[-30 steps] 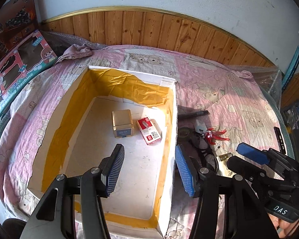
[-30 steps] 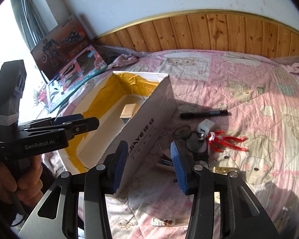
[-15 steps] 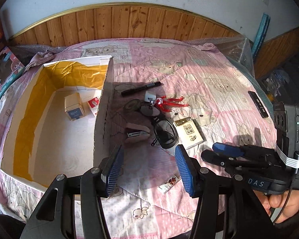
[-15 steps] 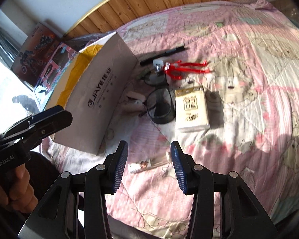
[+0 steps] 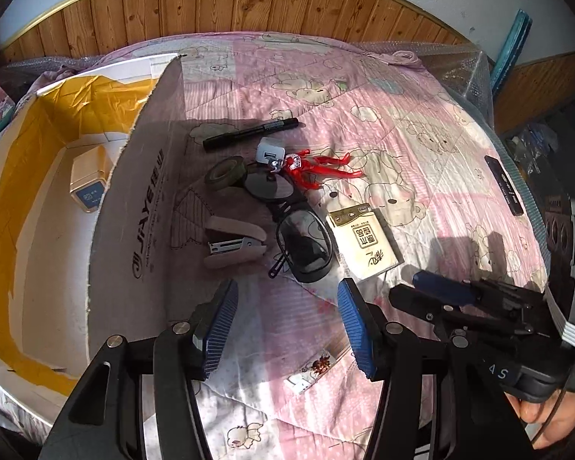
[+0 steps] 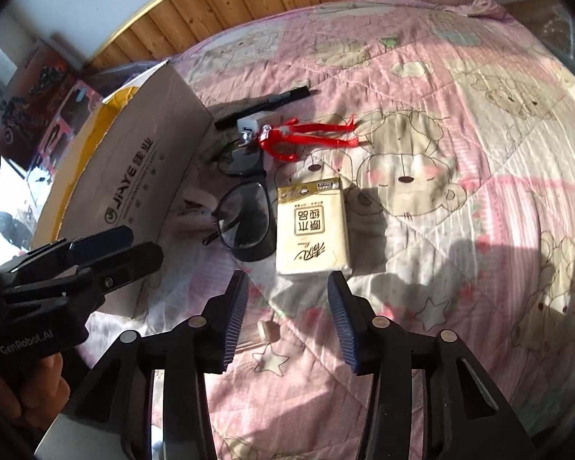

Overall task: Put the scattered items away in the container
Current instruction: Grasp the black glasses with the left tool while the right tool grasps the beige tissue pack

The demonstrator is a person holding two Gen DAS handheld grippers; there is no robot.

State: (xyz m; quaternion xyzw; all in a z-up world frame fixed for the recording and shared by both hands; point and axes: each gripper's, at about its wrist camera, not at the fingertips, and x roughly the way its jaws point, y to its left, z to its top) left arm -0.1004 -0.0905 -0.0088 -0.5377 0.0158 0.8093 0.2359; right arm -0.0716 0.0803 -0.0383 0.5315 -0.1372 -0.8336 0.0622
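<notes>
Cardboard box, white, yellow-taped inside, sits at 9 o'clock of the clutter in the left wrist view; printed side wall reads "JiAYE" with Chinese characters beneath. One gold-and-blue tin already lies inside on the floor.

Pink bear-print quilt carries everything else, bunched just beside the box wall.

Tissue pack, cream with gold trim, Chinese lettering on its face, lies at 12 o'clock of my right gripper, close ahead. Its long axis runs straight away from me, so its narrow width falls between the jaws as they stand. Right jaws spread, empty. I judge this the nearest pick, and the right hand the nearer one for it.

Glasses, dark frame, sit at 11 o'clock of the right gripper, touching the pack's left edge: a snag risk if I close wide.

Left gripper spread, holding nothing; glasses lie at its 12, pink stapler at its 11.

Black marker at the far end, long axis crosswise, faint print unreadable.

Red figure, white charger cube, dark tape roll cluster between marker and glasses.

Small printed packet lies under the left jaws, at 6 o'clock of the clutter; print too small to read.

Gripper bodies read "GenRobot.AI" on the left; on the right only "AS" shows.
</notes>
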